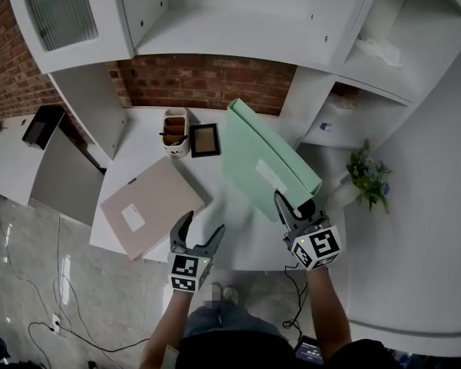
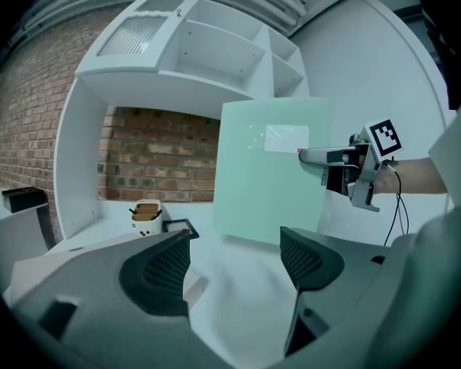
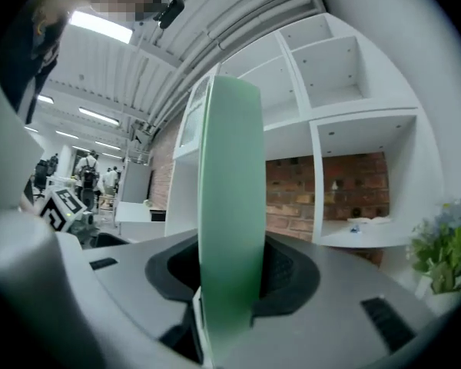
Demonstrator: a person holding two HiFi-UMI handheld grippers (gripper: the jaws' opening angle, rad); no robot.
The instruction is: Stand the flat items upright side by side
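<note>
1. White table (image 1: pixel 234 214) tucked into a big white shelf unit (image 1: pixel 238 21), with a red brick wall (image 1: pixel 207 79) at the back.
2. Near the middle of the table: a green folder (image 1: pixel 265 156), tipped up almost straight, white label facing left. Low edge down at the table top, by the look of it. Hard to tell whether touching.
3. Left of that and well apart: a pink folder (image 1: pixel 150 206), lying flat, not stood up yet.
4. Step in hand, at a guess: getting the green folder to stand on its edge. First of two folders, so about the first half of the job.
5. To do it well:
   - Bring the folder up straight, with no lean.
   - Keep the low edge pressed on the table, to stop a slide.
   - Pick a spot with room beside it for the pink one.
   - Let go slowly and watch for a wobble. Could well tip over, being so thin.
6. Right tongs (image 1: pixel 290 210): clamped on the near upper edge of the green folder, one pad on each face, open only by the folder's thickness.
7. Left tongs (image 1: pixel 202 225): jaws wide apart, nothing between them, touching nothing, hanging by the near table edge close to the pink folder's corner.
8. Further out: a pen cup (image 1: pixel 175 133) and a small dark frame (image 1: pixel 204 140) side by side near the wall, and a little plant (image 1: pixel 369 177) off to the right.
</note>
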